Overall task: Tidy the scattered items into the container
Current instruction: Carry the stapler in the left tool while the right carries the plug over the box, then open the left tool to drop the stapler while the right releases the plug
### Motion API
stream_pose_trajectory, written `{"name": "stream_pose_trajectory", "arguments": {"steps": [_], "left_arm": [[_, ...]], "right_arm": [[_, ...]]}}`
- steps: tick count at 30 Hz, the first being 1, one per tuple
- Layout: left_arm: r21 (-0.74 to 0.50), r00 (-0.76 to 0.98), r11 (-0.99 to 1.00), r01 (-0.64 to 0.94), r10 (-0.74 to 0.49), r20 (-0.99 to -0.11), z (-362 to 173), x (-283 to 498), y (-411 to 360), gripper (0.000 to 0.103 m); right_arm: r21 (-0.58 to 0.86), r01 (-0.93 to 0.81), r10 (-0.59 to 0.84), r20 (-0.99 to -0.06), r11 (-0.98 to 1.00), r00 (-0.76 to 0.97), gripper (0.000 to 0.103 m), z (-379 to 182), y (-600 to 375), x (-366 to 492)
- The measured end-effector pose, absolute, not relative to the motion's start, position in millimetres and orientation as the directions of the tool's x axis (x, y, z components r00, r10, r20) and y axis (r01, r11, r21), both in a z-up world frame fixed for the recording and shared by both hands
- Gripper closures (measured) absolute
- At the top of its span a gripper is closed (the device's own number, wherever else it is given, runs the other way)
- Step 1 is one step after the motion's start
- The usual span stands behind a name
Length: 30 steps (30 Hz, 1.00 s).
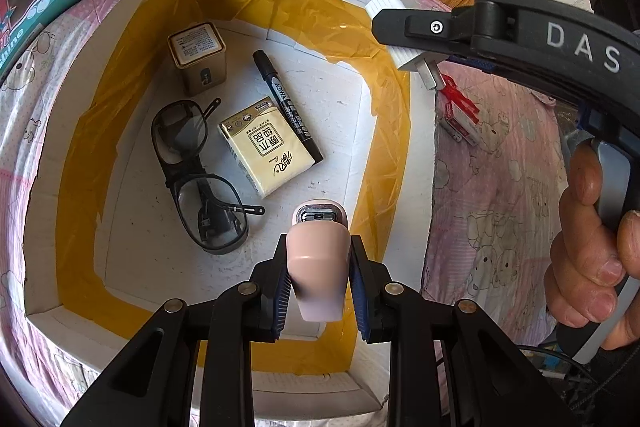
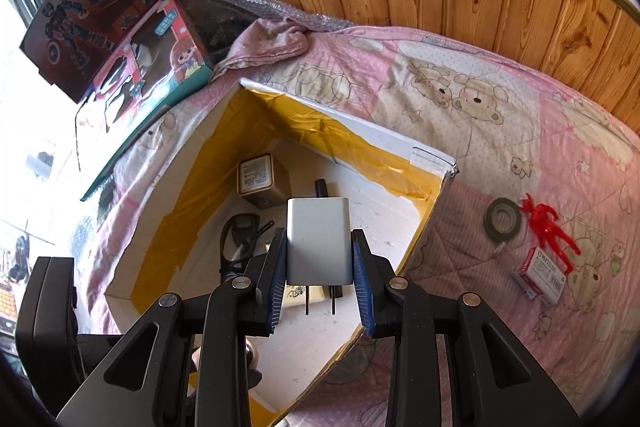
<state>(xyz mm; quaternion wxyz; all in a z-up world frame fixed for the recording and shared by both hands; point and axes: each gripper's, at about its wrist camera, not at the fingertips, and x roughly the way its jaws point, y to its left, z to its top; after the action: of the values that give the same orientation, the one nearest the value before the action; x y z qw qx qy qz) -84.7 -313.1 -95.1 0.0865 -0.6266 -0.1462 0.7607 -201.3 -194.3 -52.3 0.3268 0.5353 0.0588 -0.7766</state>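
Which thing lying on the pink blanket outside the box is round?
The dark grey roll of tape. It is a ring with a hole, unlike the red plastic toy figure and the small red-and-white rectangular box beside it.

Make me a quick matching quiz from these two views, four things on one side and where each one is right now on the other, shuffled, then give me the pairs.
Things:
1. pink shaver
2. white charger
3. glasses
4. red figure

Places:
A. lying on the pink quilt outside the box
B. held in the right gripper
C. lying on the floor of the box
D. held in the left gripper

Pairs: 1-D, 2-B, 3-C, 4-A
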Motion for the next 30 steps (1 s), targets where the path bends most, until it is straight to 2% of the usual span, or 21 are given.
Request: {"name": "stream_pose_trajectory", "arguments": {"steps": [13, 30], "left_arm": [[-0.397, -0.206, -0.914, 0.081, 0.374, -0.904, -93.2, -81.4, -328.9, 0.075], [-0.413, -0.158, -0.909, 0.058, 0.4, -0.903, -112.1, -92.3, -313.3, 0.075]], "right_arm": [[0.273, 0.582, -0.442, -0.881, -0.766, -0.168, 0.071, -64.6, -207.2, -220.3], [0.252, 0.582, -0.413, -0.897, -0.773, -0.159, 0.071, -73.2, -208.0, -225.8]]}}
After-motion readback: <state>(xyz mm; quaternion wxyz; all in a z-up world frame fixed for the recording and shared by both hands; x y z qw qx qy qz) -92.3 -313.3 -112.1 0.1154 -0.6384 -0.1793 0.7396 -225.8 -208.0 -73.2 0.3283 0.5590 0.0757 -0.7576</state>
